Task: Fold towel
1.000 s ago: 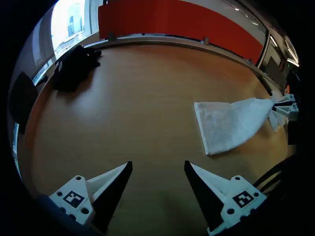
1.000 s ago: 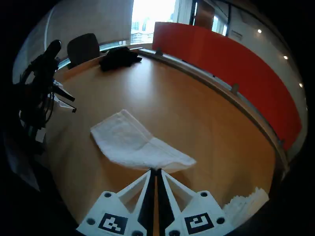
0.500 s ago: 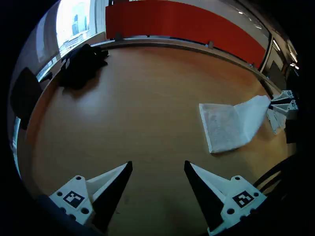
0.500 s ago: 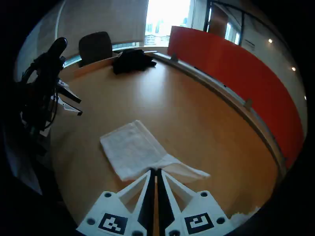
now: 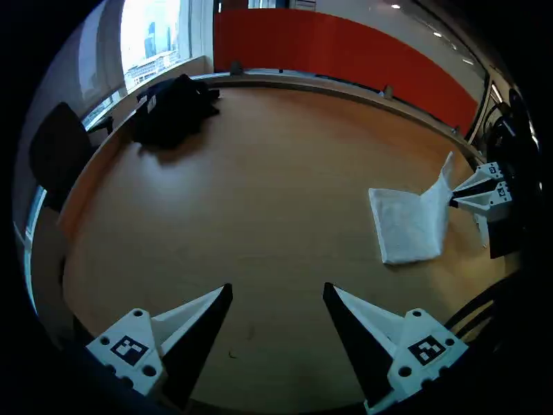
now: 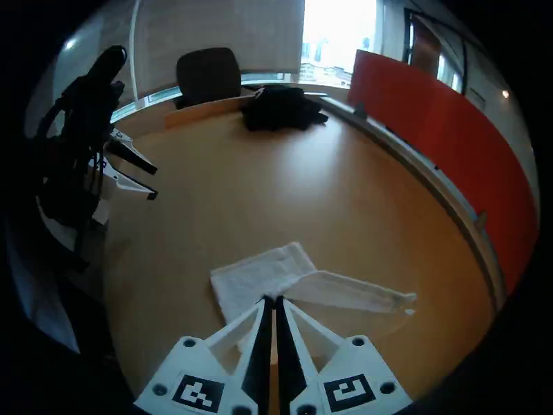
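right claw (image 6: 275, 301) pinching towel (image 6: 276, 273) edge, holding it raised for folding over | left claw (image 5: 276, 287) hovering spread above counter (image 5: 263, 173) (idle, well apart)

Office, conference table (image 5: 263, 180), chair (image 6: 207, 72), red partition (image 5: 345, 52)

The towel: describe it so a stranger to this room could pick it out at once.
On the wooden table beside the red partition, look at the end away from the black heap by the window. The towel lies there, one edge lifted by the right gripper; it is white and flat where the heap is dark and bulky.
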